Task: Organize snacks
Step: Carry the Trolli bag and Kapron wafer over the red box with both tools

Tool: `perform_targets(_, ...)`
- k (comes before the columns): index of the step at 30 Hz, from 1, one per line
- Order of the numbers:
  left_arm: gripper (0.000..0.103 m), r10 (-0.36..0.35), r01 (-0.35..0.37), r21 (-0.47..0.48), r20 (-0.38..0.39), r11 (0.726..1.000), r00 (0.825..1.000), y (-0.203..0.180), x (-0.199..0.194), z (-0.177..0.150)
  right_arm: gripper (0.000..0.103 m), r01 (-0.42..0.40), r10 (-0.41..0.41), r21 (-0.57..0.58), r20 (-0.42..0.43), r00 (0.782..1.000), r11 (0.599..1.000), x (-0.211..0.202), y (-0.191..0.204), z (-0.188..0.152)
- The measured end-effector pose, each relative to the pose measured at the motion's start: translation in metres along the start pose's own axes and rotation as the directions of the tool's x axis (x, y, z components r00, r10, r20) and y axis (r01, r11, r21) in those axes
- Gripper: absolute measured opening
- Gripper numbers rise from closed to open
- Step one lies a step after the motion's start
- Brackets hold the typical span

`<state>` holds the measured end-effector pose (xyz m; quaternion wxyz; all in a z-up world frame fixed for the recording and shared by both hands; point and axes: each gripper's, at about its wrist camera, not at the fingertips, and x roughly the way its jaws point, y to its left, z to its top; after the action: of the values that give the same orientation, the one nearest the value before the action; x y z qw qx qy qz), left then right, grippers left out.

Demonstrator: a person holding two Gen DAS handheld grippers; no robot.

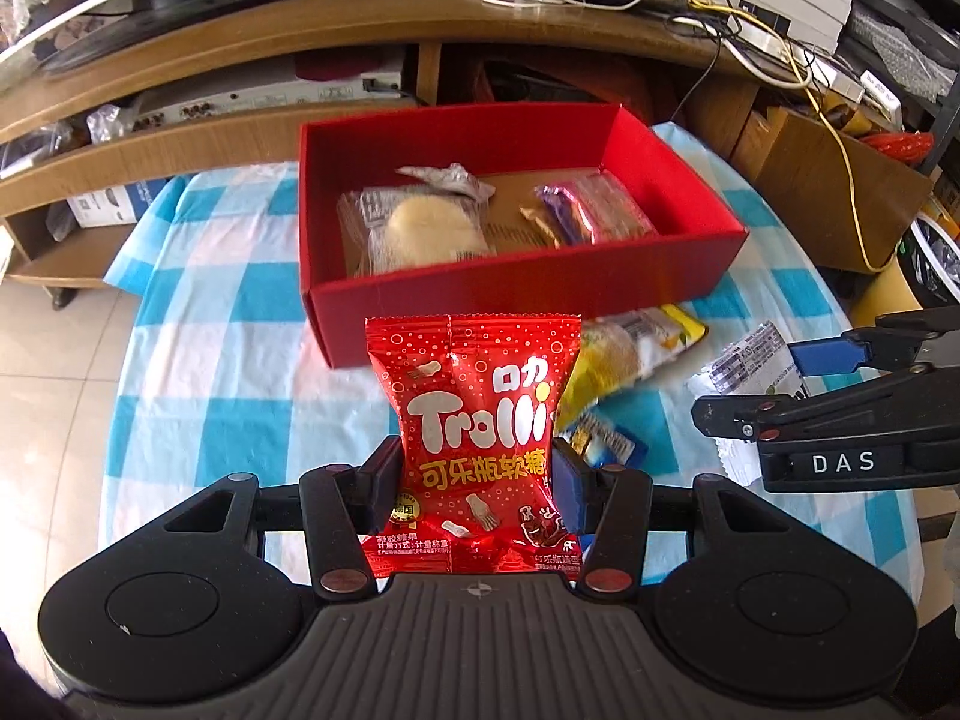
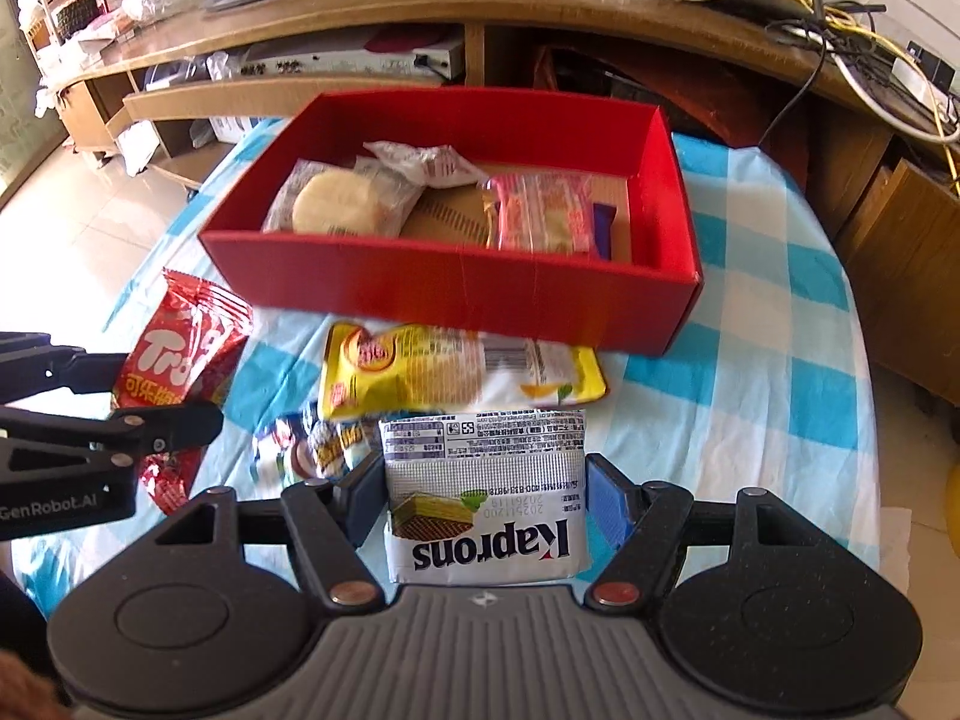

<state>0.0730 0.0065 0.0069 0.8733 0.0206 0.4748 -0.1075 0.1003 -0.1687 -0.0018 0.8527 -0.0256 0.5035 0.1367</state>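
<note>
Both hands carry a snack toward the red box

The left gripper [image 1: 477, 474] has its fingers clenched on the red gummy bag [image 1: 474, 438], the right gripper [image 2: 486, 495] on the silver wafer pack [image 2: 483, 498]; both packets are above the counter [image 1: 210, 312], the red box [image 1: 522, 300] at 12 o'clock. The bag looks light, soft and slippery, best pinched across its sides; the wafers seem stiffer and crushable. Each long axis points toward 12 o'clock.
</note>
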Motion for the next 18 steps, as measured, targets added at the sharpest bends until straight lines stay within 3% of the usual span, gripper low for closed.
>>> perform_targets(18,0.058,0.004,-0.004,0.0,0.072,1.0,0.997,-0.007,0.007,0.051,0.075,-0.011,0.009,0.028,0.088,0.996,1.0,-0.003,-0.008,0.046)
